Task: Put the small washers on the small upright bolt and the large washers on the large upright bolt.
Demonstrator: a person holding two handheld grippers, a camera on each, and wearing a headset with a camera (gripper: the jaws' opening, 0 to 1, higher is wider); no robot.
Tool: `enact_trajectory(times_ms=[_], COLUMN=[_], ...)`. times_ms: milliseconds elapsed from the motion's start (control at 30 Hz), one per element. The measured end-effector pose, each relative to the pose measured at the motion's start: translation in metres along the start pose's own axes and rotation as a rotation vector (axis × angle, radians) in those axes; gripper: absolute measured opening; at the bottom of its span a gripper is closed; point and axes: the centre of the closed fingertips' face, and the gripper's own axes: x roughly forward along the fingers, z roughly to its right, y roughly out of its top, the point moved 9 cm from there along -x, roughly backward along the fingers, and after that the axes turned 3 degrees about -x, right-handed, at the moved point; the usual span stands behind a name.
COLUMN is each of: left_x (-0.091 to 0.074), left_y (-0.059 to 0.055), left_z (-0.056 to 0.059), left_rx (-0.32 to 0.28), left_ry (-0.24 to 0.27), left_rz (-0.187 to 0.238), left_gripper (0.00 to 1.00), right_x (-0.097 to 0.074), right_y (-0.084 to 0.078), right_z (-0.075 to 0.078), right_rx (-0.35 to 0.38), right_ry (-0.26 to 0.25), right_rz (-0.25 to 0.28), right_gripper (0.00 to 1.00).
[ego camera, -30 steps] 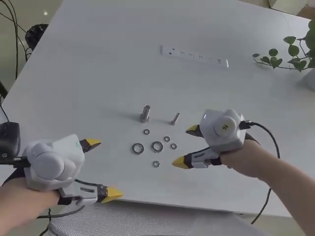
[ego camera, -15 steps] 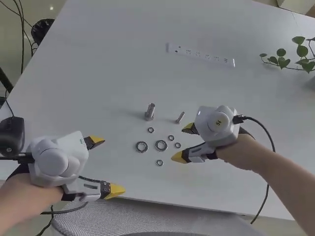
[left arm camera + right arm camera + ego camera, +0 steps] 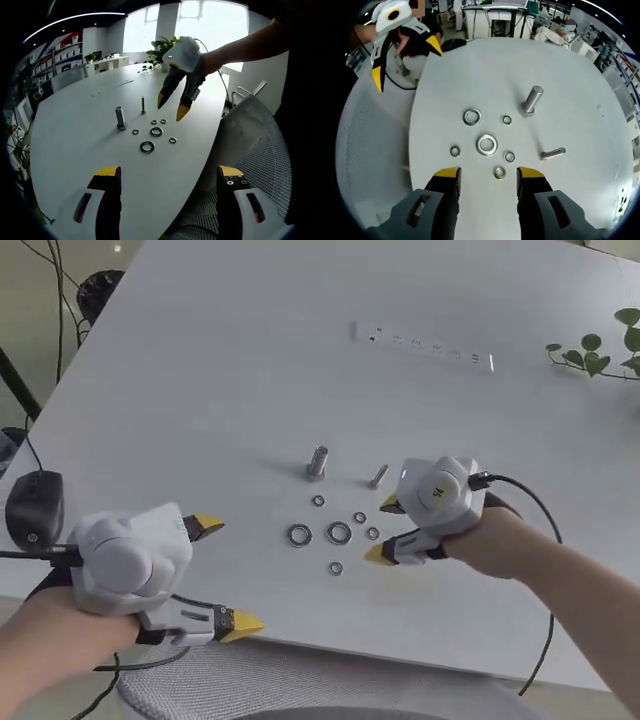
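Held the right gripper point(image 3: 384, 531) low over the white table point(image 3: 200, 390), just to the right of the loose washers, with its jaws apart and clamped on nothing. Saw in the right gripper view one small washer point(image 3: 499, 172) lying flat in the gap between the two yellow tips, clear of both. Could not tell how high above the tabletop those tips sat.

Held the left gripper point(image 3: 227, 574) at the near edge of the table, well apart from the hardware, with its jaws spread wide and empty, partly over a grey mesh chair point(image 3: 250, 685).

Found the large bolt point(image 3: 317, 461) standing head-down on the table beyond the washers. Found the small bolt point(image 3: 378, 476) standing to its right, near the far tip of the right gripper. Noted both shanks bare.

Counted six washers, all flat on the table on the near side of the bolts. Saw the two large washers point(image 3: 339, 533) side by side in the middle of the group. Saw the four small washers point(image 3: 318, 501) scattered around them: one just in front of the large bolt, two on the right gripper's side, and one nearest the table edge.

Noted a white power strip point(image 3: 430, 345) far across the table, a leafy plant point(image 3: 600, 350) at the far right, and a black computer mouse point(image 3: 33, 510) beside the left edge.
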Motion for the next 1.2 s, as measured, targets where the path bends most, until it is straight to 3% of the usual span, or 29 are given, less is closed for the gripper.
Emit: enact_trajectory(times_ms=[567, 700, 1200], left_x=[0.000, -0.001, -0.002], left_y=[-0.003, -0.002, 0.003], left_z=[-0.007, -0.010, -0.010], left_rx=[-0.003, -0.020, -0.013], left_ry=[0.006, 0.013, 0.003], left_rz=[-0.017, 0.000, 0.000], left_gripper=[0.76, 0.77, 0.75], right_x=[0.023, 0.028, 0.029], right_y=[-0.014, -0.016, -0.016], right_z=[0.014, 0.014, 0.012], right_rx=[-0.014, -0.016, -0.019], right_ry=[0.005, 0.004, 0.021], right_rz=[-0.061, -0.068, -0.067], right_gripper=[0.31, 0.29, 0.24])
